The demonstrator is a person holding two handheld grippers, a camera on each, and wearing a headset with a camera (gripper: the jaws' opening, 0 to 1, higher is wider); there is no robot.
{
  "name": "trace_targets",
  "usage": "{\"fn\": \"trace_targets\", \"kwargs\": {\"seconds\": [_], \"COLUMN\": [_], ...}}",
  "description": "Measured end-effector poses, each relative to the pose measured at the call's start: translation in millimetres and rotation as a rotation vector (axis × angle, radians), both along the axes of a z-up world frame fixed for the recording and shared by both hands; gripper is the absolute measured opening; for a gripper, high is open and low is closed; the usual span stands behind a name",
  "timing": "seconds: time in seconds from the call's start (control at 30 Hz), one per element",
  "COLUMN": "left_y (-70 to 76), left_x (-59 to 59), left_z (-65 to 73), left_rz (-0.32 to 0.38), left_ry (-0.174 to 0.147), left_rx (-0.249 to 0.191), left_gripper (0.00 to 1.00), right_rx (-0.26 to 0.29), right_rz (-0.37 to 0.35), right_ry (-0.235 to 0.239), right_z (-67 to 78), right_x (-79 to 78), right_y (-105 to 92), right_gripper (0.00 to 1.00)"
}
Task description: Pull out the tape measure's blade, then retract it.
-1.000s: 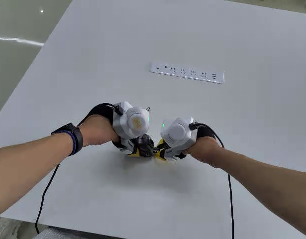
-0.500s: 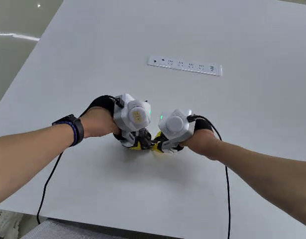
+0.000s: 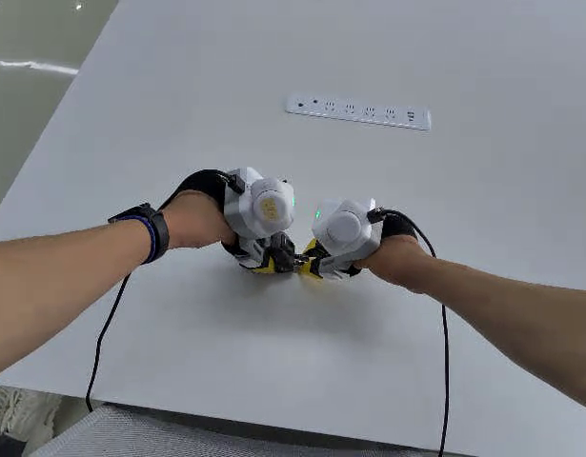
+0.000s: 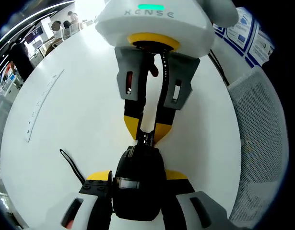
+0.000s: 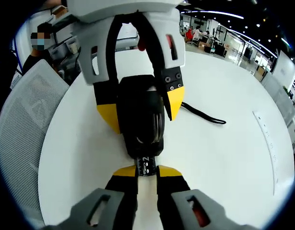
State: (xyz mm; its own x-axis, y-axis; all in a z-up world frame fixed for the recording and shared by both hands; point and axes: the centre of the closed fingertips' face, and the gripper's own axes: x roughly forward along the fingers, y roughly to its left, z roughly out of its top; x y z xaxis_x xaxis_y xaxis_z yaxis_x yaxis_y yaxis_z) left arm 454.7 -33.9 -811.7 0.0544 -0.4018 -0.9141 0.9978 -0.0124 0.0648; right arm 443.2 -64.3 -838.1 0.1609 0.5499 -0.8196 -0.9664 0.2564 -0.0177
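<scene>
- "XENSE": grey brand lettering on white housing of right gripper (image 4: pixel 146 133), just under green light bar, left gripper view; first letter not fully sharp.
- "2": numeral among fine scale ticks on blade (image 5: pixel 145 167), just outside black tape measure (image 5: pixel 140 112), right gripper view.
- Posters (image 4: pixel 250 33) at edge of left gripper view: print too small to read.
- Power strip (image 3: pixel 359 111), head view: markings illegible.
</scene>
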Motion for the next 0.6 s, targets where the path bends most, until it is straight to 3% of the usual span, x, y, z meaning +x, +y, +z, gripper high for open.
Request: {"fn": "trace_targets", "kwargs": {"seconds": [0.6], "left_y": [1.0], "left_x": [-1.4], "left_z": [0.2], "left_rz": [-0.008], "left_ry": [-0.01], "left_rx": [0.021], "left_gripper": [0.36], "right_rx": [-0.008], "right_rz": [-0.021], "right_ry": [0.003], "right_z": [2.7], "right_x": [-6.0], "right_y": [-19.8], "right_gripper": [0.13]}}
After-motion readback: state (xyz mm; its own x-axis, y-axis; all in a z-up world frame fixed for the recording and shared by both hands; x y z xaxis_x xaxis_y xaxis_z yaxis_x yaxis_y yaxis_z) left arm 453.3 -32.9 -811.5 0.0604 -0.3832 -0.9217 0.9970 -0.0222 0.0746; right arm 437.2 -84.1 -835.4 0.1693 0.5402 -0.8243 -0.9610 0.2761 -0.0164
